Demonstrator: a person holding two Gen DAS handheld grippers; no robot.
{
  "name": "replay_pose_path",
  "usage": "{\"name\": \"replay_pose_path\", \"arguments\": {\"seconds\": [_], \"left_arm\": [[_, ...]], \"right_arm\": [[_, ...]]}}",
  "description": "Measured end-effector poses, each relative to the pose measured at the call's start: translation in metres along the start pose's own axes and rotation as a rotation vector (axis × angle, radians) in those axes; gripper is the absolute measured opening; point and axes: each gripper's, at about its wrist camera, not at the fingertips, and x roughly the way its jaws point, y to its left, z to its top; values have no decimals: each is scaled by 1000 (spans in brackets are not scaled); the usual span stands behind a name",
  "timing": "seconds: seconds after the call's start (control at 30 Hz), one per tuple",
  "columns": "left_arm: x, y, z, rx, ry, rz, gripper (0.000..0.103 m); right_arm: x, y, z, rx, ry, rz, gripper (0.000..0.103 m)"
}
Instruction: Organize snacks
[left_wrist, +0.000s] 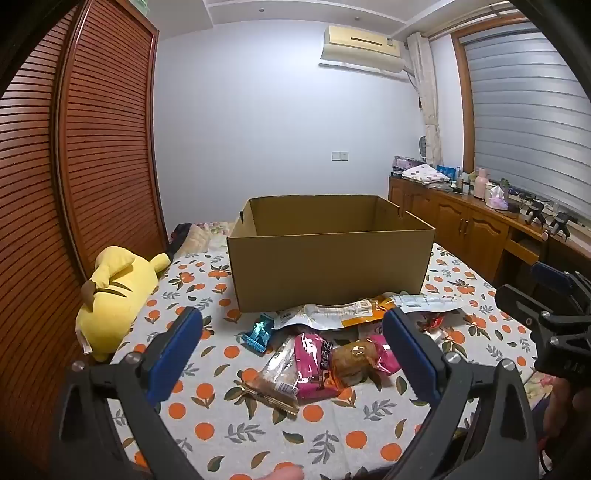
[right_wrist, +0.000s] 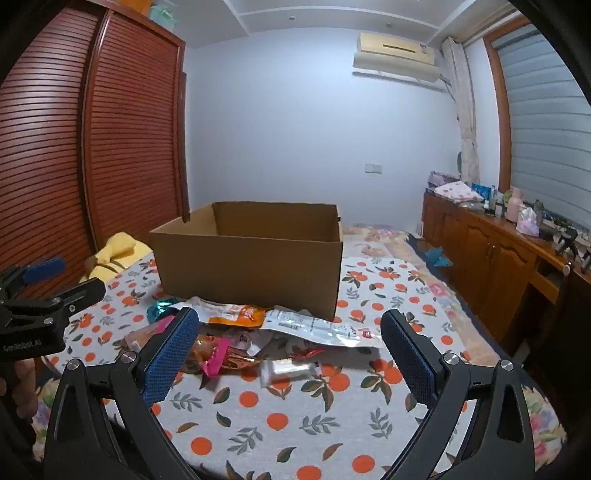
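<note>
We hold both grippers just short of the snack pile, tilted a little downward, so that each camera takes in the pile and the box behind it together. The left gripper (left_wrist: 293, 345), with blue-padded black fingers, stands with its jaws spread wide and nothing between the pads; the right gripper (right_wrist: 290, 347) is equally wide and empty, which suits a pile of flat, loose packets whose width we cannot yet judge. The open brown cardboard box (left_wrist: 328, 258) sits on the orange-patterned white cloth (left_wrist: 229, 424) with its near wall touching the back of the pile, presumably so each packet needs only a short carry over the rim. Nearest the left gripper lie a pink foil snack packet (left_wrist: 314, 365) and a clear-wrapped brown pastry (left_wrist: 282, 373); a large white and orange pouch (right_wrist: 314, 325) lies flat against the box. A yellow plush toy (left_wrist: 110, 291) rests well to the left, clear of our work.
</note>
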Motion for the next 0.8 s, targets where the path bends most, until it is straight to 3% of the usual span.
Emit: {"name": "replay_pose_path", "arguments": {"seconds": [0.8], "left_arm": [[-1,3,-1,1,1,6,99]], "right_arm": [[-2,2,1,5,-5,-6,101]]}}
